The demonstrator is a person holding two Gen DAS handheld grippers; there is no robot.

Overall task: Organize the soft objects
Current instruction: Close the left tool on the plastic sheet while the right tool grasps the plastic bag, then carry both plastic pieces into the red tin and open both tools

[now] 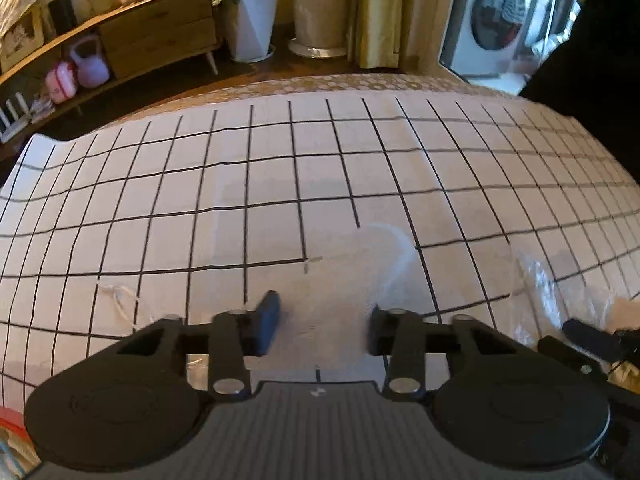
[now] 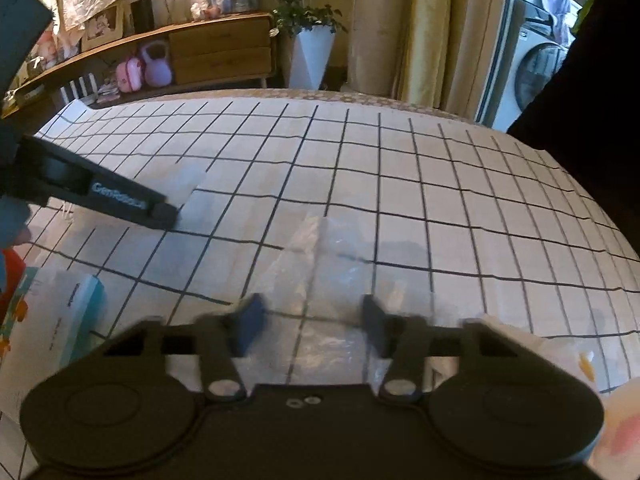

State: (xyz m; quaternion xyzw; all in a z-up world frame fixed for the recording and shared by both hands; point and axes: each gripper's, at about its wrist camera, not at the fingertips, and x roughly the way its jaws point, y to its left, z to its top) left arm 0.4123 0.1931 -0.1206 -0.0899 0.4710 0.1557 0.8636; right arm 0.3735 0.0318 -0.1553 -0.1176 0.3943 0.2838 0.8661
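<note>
White gridded cloth [image 1: 248, 184] covers the table. Left gripper [image 1: 322, 322] hovers with fingers spread and empty over a pale, perhaps translucent, sheet [image 1: 360, 256]. Right gripper [image 2: 310, 322], fingers likewise apart, hangs above a crinkled clear plastic bag [image 2: 320, 264] lying flat.

Worktop [image 1: 280, 184] under a white, black-gridded sheet [image 2: 440, 200].
Clear plastic bags [image 2: 332, 248] lie on it; a teal-edged pack [image 2: 80, 312] rests at its left.

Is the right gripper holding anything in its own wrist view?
No. The right gripper is open, fingers apart above the clear plastic bag, nothing between them.
</note>
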